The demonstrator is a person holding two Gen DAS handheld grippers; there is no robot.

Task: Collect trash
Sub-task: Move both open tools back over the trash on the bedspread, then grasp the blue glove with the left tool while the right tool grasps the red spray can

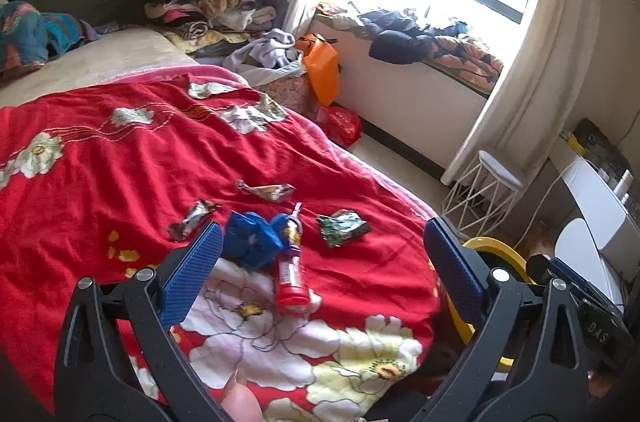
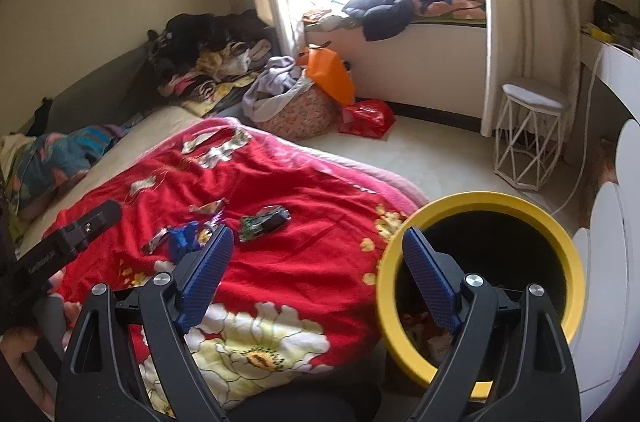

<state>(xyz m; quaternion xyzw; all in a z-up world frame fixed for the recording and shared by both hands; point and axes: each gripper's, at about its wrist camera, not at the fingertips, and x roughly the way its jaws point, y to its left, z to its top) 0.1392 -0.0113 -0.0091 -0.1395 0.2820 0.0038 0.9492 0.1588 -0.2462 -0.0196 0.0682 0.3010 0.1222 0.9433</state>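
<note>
Both tongs, left (image 1: 322,262) and right (image 2: 316,266), gape wide and empty above the red blanket (image 1: 120,162), beside the yellow bin (image 2: 480,202), with a blue wrapper (image 1: 252,238), red tube (image 1: 291,278) and perhaps foil wrappers (image 1: 344,227) scattered there.

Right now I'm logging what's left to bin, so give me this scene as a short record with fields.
surface: red floral blanket on the bed
trash on blanket: green foil wrapper; crumpled blue wrapper; red tube; silver wrapper; dark twisted wrapper
bin: yellow-rimmed trash can, on the floor beside the bed
left gripper: open, nothing between the jaws
right gripper: open, nothing between the jaws
</note>
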